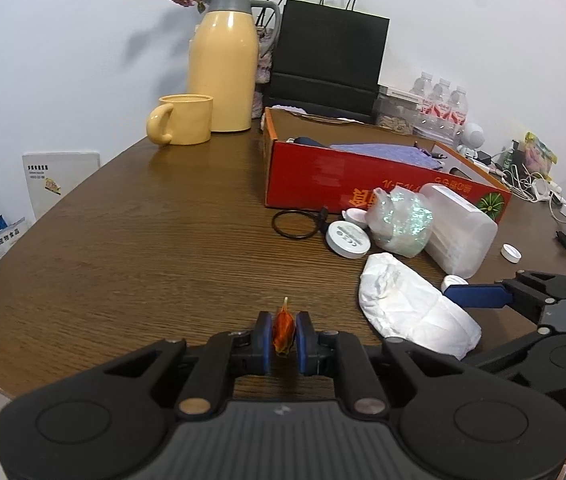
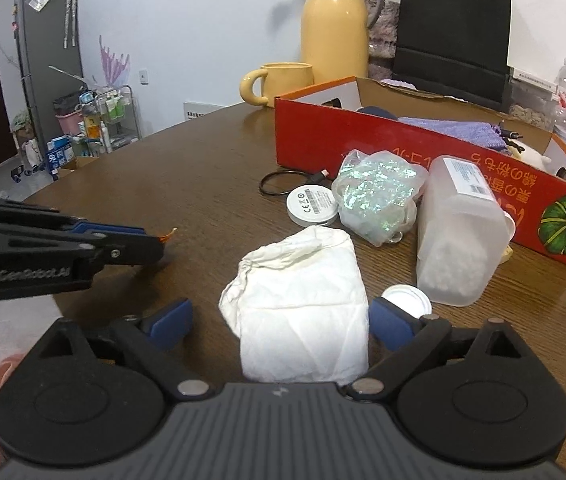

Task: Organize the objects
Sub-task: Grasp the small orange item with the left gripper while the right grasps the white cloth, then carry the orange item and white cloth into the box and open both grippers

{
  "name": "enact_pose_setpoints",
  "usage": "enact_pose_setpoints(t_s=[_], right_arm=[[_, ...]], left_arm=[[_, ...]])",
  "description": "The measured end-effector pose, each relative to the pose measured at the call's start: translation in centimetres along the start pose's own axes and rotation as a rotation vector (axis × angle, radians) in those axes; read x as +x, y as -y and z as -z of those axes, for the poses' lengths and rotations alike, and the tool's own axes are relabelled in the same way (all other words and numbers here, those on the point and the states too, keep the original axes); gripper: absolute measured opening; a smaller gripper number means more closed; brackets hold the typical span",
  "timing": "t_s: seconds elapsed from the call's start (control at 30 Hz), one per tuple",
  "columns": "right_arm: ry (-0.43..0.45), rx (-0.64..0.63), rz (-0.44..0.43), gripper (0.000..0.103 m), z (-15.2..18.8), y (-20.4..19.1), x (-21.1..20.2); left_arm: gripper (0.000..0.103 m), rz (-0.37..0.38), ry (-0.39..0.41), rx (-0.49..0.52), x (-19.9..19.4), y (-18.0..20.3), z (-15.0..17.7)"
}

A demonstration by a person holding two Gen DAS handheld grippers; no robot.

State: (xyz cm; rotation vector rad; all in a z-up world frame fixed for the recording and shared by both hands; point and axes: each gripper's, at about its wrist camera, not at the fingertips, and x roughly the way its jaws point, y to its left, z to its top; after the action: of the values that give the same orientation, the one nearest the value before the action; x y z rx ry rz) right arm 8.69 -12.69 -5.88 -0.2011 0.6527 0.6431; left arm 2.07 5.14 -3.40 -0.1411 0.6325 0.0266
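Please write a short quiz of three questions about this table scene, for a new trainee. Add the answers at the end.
1. True or false: the left gripper is shut on a small orange dried piece.
2. What lies between the open fingers of the right gripper?
A. the yellow mug
B. the white wrapped bundle
C. the round white tin
3. Name the container with purple cloth inside.

Key:
1. True.
2. B, the white wrapped bundle; the fingers do not visibly press on it.
3. The red cardboard box, with the purple cloth inside.
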Motion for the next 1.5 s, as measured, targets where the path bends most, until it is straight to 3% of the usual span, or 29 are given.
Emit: enact_pose_setpoints(t_s=[0.17, 0.23, 0.3, 0.43, 0.93, 1.5], right_arm=[[0.017, -0.008, 0.014, 0.094, -0.1, -0.3, 0.6], [0.036, -0.011, 0.012, 0.074, -0.2, -0.3, 0.4], [0.041, -0.007, 0.008, 0.071, -0.2, -0.2, 0.3], [0.056, -0.006, -0.012, 0.050, -0.2, -0.1, 0.0], [0.174, -0.011, -0.005, 0.049, -2.1, 0.7, -2.6], [0.326, 0.022, 0.103, 0.049, -7.3, 6.8, -3.1]], left_arm=[[0.011, -0.005, -0.002, -0.007, 0.1, -0.3, 0.0], [0.011, -0.008, -0.002, -0.010, 0.2, -0.4, 0.0], [0.011, -0.011, -0.003, -0.012, 0.2, -0.4, -0.1], [0.011, -0.013, 0.001, -0.013, 0.2, -0.4, -0.2], [0.011, -0.010, 0.100, 0.020, -0.4, 1.3, -4.0], [0.011, 0.019, 0.208, 0.052, 2.8, 5.5, -11.4]])
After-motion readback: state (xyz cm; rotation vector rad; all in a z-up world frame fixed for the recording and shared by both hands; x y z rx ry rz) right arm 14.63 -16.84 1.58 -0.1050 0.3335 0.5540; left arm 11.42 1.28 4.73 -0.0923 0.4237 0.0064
